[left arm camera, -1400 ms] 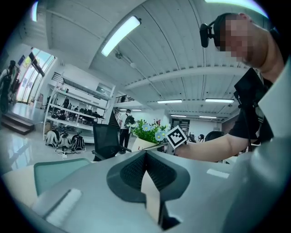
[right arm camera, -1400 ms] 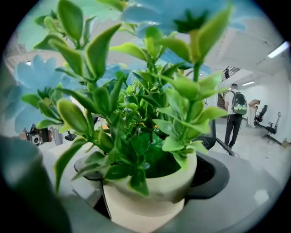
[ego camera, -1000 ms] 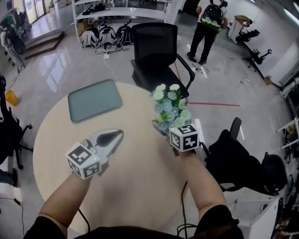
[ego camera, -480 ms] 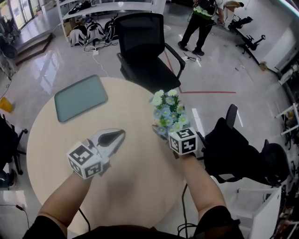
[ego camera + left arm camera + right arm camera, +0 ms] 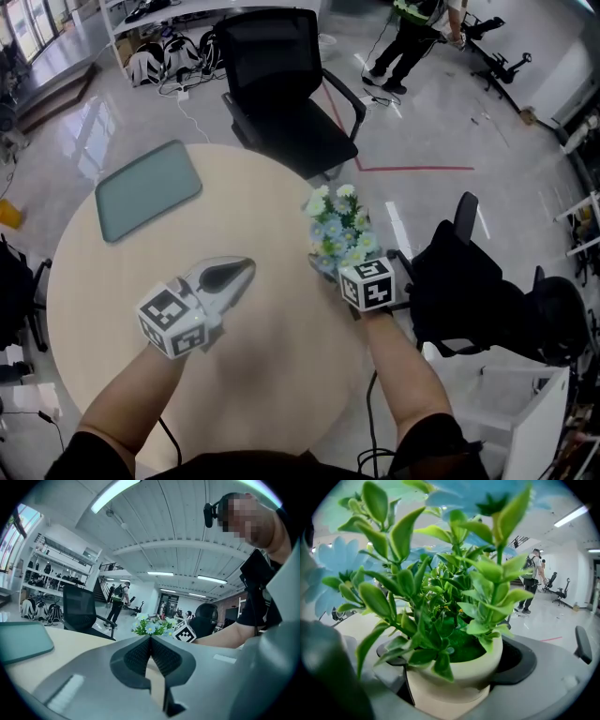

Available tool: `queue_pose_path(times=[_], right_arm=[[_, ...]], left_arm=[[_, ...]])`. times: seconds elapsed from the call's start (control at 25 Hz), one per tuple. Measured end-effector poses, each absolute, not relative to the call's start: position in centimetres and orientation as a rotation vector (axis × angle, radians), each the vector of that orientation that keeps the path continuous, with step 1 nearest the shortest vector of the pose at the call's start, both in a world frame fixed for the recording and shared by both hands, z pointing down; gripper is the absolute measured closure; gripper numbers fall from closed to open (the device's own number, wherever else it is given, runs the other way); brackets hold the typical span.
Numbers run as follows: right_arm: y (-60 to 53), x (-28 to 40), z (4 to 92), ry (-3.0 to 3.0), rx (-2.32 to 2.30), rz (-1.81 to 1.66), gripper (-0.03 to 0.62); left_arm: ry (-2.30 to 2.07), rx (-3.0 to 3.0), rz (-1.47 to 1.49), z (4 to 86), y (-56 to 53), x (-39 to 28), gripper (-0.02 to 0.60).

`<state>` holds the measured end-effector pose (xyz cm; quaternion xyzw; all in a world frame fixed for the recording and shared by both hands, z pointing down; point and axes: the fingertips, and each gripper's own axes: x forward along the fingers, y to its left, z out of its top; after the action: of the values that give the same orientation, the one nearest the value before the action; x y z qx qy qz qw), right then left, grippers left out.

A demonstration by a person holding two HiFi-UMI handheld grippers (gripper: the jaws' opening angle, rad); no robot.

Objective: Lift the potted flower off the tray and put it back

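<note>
Round table: potted flower upright

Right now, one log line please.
right gripper: shut on potted flower | left gripper: shut, empty | potted flower: off tray

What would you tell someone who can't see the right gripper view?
The right gripper is shut on a round cream pot of green leaves and pale blue flowers, which fills the view. Behind are a beige table and a distant person.
</note>
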<state>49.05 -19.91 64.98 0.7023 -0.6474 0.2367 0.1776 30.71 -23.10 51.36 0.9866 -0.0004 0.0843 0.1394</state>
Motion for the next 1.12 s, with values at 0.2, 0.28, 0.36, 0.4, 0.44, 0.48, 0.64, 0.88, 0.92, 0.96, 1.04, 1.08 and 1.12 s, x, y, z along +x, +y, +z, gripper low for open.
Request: queue_pose_path(times=[0.2,0.28,0.36,0.4,0.44,0.48,0.64,0.88,0.92,0.96,1.04,1.08,1.12], right_arm=[[-19.2,49.5,67.3,-1.81,1.986,0.716,0.04],[-19.0,49.6,68.2,-1.803,1.987,0.73,0.04],[-18.8,49.8,68.8,-1.797,1.988,0.737,0.04],[-18.7,49.8,69.0,-1.797,1.988,0.737,0.04],[-18.7,49.9,69.1,-1.797,1.987,0.734,0.04],[-18.7,50.0,69.2,-1.797,1.984,0.729,0.04],[-18.9,49.9,69.8,-1.777,1.955,0.656,0.039],[-18.7,49.6,70.4,-1.776,1.97,0.624,0.033],[-18.6,49.6,70.7,-1.774,1.963,0.639,0.026],[-18.5,49.6,70.9,-1.775,1.961,0.653,0.015],[-18.3,49.7,70.8,-1.78,1.974,0.671,-0.006],[-18.1,49.7,70.6,-1.782,1.985,0.677,-0.006],[-17.8,49.6,70.4,-1.785,1.996,0.683,-0.006]], left_arm=[[0.015,2.841,0.263,52.4,-22.6,31.4,0.585],[0.018,2.836,0.265,52.8,-22.4,31.7,0.585],[0.023,2.834,0.265,53.0,-22.2,31.9,0.585],[0.026,2.833,0.265,53.1,-22.1,32.0,0.585],[0.029,2.832,0.265,53.2,-22.0,32.1,0.584],[0.031,2.832,0.264,53.3,-21.9,32.3,0.584],[0.03,2.822,0.27,53.9,-21.8,32.4,0.586],[0.023,2.812,0.275,53.7,-21.4,31.8,0.585],[0.02,2.812,0.273,53.6,-21.4,31.7,0.584],[0.017,2.814,0.271,53.4,-21.4,31.5,0.584],[0.008,2.818,0.265,52.9,-21.6,31.0,0.586],[0.003,2.821,0.262,52.6,-21.7,30.7,0.585],[-0.004,2.824,0.259,52.4,-21.8,30.4,0.584]])
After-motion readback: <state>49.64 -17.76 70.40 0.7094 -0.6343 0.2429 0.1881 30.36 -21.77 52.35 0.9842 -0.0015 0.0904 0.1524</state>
